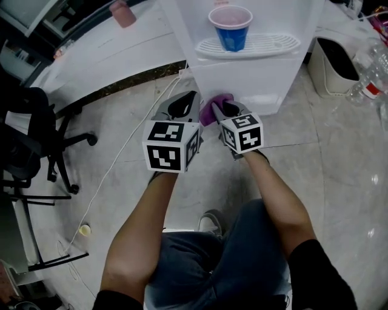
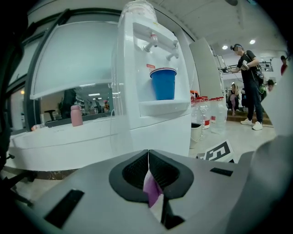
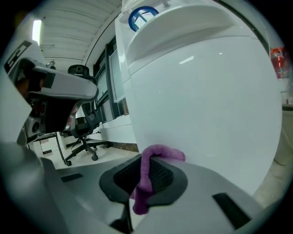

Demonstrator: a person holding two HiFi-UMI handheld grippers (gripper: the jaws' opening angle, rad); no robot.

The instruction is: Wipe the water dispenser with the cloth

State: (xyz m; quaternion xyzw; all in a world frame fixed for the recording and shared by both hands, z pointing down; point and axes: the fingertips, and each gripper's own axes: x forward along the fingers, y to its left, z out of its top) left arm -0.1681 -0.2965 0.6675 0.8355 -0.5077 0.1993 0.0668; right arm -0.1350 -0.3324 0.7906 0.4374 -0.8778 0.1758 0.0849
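far left, an office chair (image 1: 37, 142) stands by a white counter (image 1: 103, 54) that carries a pink bottle (image 1: 123, 13), and a white cable (image 1: 118, 160) trails over the tiled floor (image 1: 339, 163) toward the back of the machine. next comes the left gripper (image 1: 189, 100). its own view shows the two jaws pressed together with a thin edge of the purple cloth (image 1: 210, 110) pinched between them, probably to pull the fabric tight. the cloth runs across to the right gripper (image 1: 222, 110), just beside the left one, whose jaws are also clamped on it. there a fold rolls over the jaw tips and lies against the lower front panel of the water dispenser (image 1: 242, 82), so soft fabric, not hard plastic, meets the white surface. both tools are held low and close together, which suits a start at the bottom panel. wiping looks barely begun, and the upper front, the taps and the sides seem not yet done. higher up, a blue cup (image 1: 231, 28) sits on the drip tray (image 1: 273, 43) under the taps, and it could tip if the cloth sweeps that ledge. to the right of the dispenser a white bin (image 1: 330, 69) rests on the floor, with clear bottles (image 1: 371, 72) beyond it at the edge of view.
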